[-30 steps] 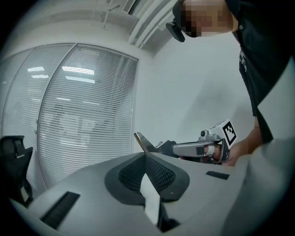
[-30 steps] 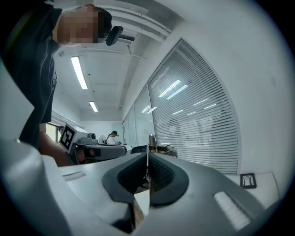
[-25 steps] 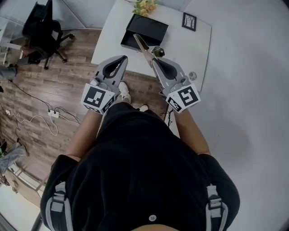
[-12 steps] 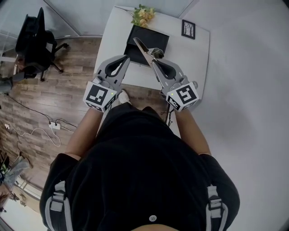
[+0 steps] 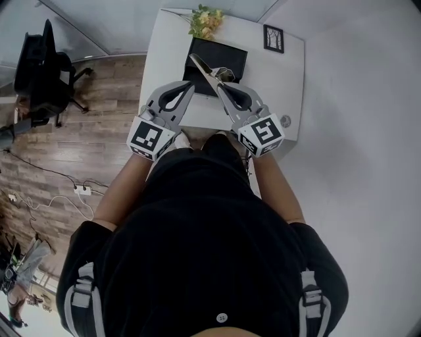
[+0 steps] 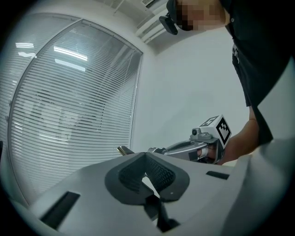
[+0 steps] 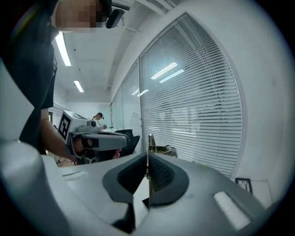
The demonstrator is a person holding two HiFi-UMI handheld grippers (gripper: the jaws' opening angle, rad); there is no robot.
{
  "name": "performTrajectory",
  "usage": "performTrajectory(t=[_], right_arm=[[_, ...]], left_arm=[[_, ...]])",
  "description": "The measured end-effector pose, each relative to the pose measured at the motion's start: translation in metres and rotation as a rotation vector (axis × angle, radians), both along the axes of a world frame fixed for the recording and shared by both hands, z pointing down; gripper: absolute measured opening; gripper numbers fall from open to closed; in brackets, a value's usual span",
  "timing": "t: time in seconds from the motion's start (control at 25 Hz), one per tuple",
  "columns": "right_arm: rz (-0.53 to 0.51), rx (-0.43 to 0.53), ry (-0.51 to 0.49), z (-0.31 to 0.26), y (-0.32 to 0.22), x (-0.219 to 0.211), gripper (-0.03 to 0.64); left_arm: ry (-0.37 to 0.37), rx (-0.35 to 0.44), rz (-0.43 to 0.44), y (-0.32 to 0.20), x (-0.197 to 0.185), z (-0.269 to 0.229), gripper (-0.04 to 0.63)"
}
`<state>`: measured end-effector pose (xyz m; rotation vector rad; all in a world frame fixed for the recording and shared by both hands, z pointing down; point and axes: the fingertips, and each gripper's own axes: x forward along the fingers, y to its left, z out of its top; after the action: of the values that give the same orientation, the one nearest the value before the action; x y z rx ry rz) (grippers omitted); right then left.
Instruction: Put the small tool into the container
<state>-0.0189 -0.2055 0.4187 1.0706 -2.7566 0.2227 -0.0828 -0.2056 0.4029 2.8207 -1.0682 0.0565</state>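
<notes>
Gripping a small metal tool (image 5: 205, 68), the right gripper (image 5: 222, 84) has its jaws clamped flat on one end of it. In the right gripper view the tool (image 7: 150, 143) shows as a thin bright strip standing edge-on between the pads of the right gripper (image 7: 147, 161).

From the head view, the tool's long axis runs from the jaws away from the person and to their left. Its free tip lies over the near left part of the black open container (image 5: 227, 56), held in the air and not resting on anything.

The left gripper (image 5: 191, 84) has its jaws pressed together with nothing between them, as the left gripper view (image 6: 146, 159) shows. It is held just beside the right one, in front of the container.

That container sits on a white table (image 5: 276, 85), with a bunch of flowers (image 5: 205, 20) and a small picture frame (image 5: 274, 38) behind it. The only print visible is the black-and-white square markers on the gripper cubes.
</notes>
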Motion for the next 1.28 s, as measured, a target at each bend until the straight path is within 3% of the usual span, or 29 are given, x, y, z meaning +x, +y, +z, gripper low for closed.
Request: performTrajectory(t=[0.4,0.64,1.28], right_arm=[[-0.027,-0.05,0.102,0.042,-0.029,0.008,0.02],[-0.067,-0.118,0.17,0.083,-0.047,0.014,0.02],[-0.225,-0.283,0.272,0.159,-0.076,0.016,0.02]], left_arm=[[-0.017,-0.014,-0.015,-0.025,0.004,0.032,0.008],[-0.064,-0.023,-0.063,-0.046,0.006,0.054,0.008],[-0.04,-0.078,-0.069,-0.085,0.027,0.079,0.008]])
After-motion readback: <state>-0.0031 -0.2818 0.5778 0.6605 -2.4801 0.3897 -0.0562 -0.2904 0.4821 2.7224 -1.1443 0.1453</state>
